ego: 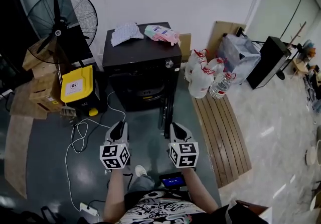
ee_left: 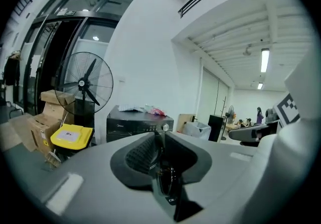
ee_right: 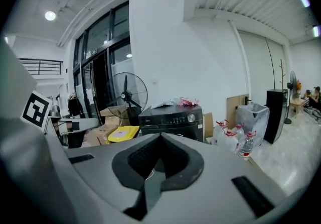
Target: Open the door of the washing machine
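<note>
Washer point(ego: 142, 70) faces you, door point(ego: 164, 112) swung out toward you; your left gripper point(ego: 119, 127) barely parted, right gripper point(ego: 175, 127) closed, both empty.

Fan point(ego: 60, 17) left of washing machine point(ego: 140, 67), water bottles point(ego: 205, 80) right.

Head view looks steeply down; both gripper views face the washing machine point(ego: 141, 51).

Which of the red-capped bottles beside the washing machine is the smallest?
The clear slim bottle at the group's right end, nearest the wooden slatted board; the other three are bulkier whitish jugs.
</note>
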Action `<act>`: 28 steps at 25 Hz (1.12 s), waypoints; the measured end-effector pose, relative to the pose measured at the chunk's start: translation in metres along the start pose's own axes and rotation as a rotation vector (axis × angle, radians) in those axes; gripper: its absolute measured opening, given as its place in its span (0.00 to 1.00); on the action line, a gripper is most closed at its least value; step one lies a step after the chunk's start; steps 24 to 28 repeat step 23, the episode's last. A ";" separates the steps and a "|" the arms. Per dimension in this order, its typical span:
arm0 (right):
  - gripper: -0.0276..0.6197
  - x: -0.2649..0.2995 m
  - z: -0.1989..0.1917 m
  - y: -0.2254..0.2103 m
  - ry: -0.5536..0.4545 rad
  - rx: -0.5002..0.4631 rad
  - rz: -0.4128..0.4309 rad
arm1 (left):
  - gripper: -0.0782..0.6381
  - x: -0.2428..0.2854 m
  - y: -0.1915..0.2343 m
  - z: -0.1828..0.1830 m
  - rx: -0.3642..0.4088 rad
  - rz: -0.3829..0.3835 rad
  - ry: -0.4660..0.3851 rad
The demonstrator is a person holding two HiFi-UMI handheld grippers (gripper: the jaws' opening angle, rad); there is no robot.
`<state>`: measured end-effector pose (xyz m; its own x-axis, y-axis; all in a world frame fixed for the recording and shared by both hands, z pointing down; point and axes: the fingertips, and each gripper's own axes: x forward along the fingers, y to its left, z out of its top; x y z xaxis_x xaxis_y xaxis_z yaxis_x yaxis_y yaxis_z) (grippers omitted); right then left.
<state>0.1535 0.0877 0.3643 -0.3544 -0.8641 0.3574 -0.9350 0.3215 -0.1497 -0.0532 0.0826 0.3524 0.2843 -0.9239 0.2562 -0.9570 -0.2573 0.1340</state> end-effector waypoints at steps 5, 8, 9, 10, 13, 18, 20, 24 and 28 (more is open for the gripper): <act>0.05 -0.004 0.002 0.001 -0.006 -0.007 0.022 | 0.20 -0.009 0.000 0.002 -0.002 0.026 -0.021; 0.05 -0.007 0.000 -0.004 0.008 -0.002 0.003 | 0.20 -0.012 -0.003 0.004 -0.001 0.028 -0.030; 0.05 -0.008 0.002 -0.006 -0.005 0.002 -0.013 | 0.20 -0.012 -0.004 0.005 -0.003 0.028 -0.032; 0.05 -0.011 0.006 -0.008 -0.024 0.002 -0.028 | 0.20 -0.011 -0.003 0.006 -0.006 0.029 -0.033; 0.05 -0.014 0.009 -0.010 -0.044 -0.007 -0.035 | 0.20 -0.009 -0.003 0.003 -0.008 0.027 -0.026; 0.05 -0.010 0.007 -0.015 -0.038 0.009 -0.037 | 0.20 -0.006 -0.002 0.002 -0.004 0.024 -0.023; 0.05 -0.008 0.006 -0.015 -0.035 0.024 -0.030 | 0.20 -0.004 -0.002 0.001 -0.004 0.026 -0.019; 0.05 -0.008 0.002 -0.017 -0.026 0.067 -0.018 | 0.20 -0.001 -0.002 -0.004 -0.007 0.028 -0.003; 0.05 -0.008 0.002 -0.017 -0.026 0.067 -0.018 | 0.20 -0.001 -0.002 -0.004 -0.007 0.028 -0.003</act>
